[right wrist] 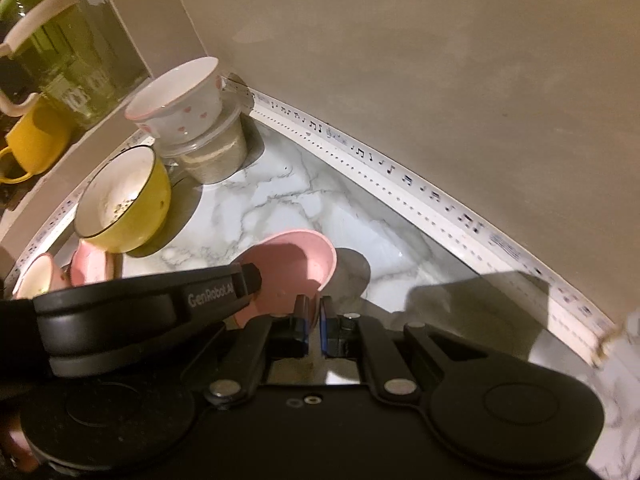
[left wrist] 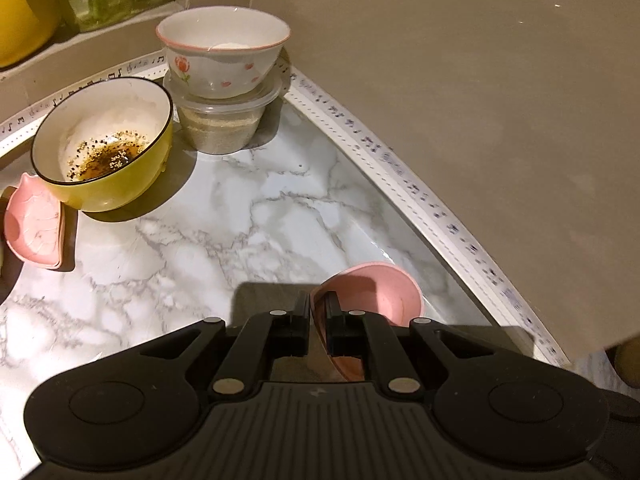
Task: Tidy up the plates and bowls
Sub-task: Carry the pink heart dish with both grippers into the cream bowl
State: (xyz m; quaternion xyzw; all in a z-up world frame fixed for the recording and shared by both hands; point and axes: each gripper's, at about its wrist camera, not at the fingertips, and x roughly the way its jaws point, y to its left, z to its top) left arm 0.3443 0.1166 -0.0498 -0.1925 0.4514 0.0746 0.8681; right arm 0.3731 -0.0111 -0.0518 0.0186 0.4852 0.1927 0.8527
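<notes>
— Pink matte round bowl (left wrist: 384,292): where does it sit?
— Tilted above the glossy marble-patterned counter (left wrist: 248,216), its rim pinched between the black left gripper (left wrist: 318,312) fingers.
— And the right gripper (right wrist: 314,312)?
— Its fingers stand nearly pressed together with a narrow gap, gripping nothing; the pink bowl is just ahead of them.
— What else is there?
— A glazed yellow bowl with a dark rim and speckled brown residue (left wrist: 104,148), a white ceramic bowl with pink hearts (left wrist: 222,50) stacked on a clear plastic lidded tub of grains (left wrist: 222,124), and a pink leaf-shaped dish (left wrist: 34,226) at the left.
</notes>
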